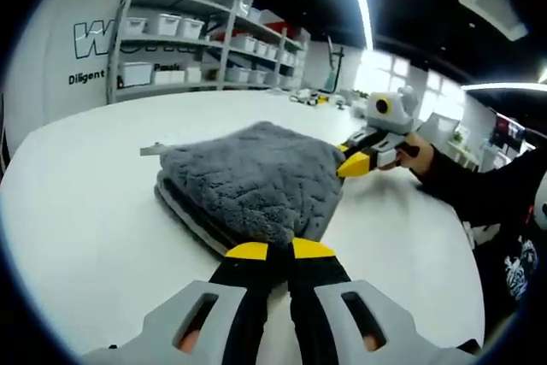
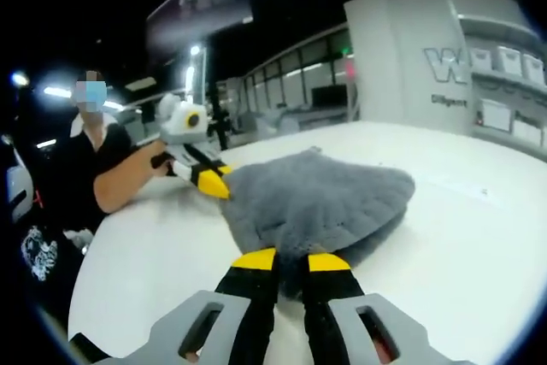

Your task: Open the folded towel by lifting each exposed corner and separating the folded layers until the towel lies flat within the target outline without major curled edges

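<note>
Grey towel [image 1: 256, 179] is seen folded in layers on the white bench [image 1: 94, 211], lifted at two corners so the top sags between them. Left tool [image 1: 279, 250] is closed on the towel's near corner, yellow tips pinching the pile; the same tool is seen in the right gripper view [image 2: 217, 185] at the towel's far-left corner, held by a person's hand [image 2: 162, 162]. Right tool [image 2: 291, 260] is closed on the opposite corner; in the left gripper view it is seen [image 1: 352, 163] gripping the far-right corner. Stacked fold edges are visible along the towel's left side. Shelving with white bins [image 1: 162, 25] is seen behind the bench.
</note>
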A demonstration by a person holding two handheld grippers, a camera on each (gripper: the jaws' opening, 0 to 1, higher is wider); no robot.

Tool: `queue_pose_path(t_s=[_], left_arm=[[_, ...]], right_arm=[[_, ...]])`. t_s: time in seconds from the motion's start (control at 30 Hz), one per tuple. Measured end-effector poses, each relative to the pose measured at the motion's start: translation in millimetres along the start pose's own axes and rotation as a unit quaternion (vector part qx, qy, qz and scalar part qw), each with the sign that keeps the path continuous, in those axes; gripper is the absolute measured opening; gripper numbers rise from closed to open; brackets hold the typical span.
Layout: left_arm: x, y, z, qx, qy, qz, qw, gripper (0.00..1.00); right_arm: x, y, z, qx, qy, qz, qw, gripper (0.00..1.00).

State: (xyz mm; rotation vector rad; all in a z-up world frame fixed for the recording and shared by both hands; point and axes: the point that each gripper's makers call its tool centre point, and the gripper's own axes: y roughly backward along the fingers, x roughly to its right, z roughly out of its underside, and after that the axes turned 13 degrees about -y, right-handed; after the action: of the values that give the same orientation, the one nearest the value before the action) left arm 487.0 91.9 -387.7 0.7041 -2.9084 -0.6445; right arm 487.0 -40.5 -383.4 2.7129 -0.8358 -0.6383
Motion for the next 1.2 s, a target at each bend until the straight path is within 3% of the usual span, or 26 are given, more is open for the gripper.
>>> queue_pose_path(t_s=[0.53, 1.2], left_arm=[[25.8, -2.1, 1.2, -0.002, -0.016, 0.011, 0.9998, 0.05], [51.5, 4.0, 4.4, -0.003, -0.011, 0.028, 0.9995, 0.05]], right_arm=[[-9.4, 19.0, 12.6, -0.001, -0.017, 0.007, 0.9998, 0.05], [-31.7, 37.9, 29.3, -0.010, -0.021, -0.017, 0.9996, 0.05]])
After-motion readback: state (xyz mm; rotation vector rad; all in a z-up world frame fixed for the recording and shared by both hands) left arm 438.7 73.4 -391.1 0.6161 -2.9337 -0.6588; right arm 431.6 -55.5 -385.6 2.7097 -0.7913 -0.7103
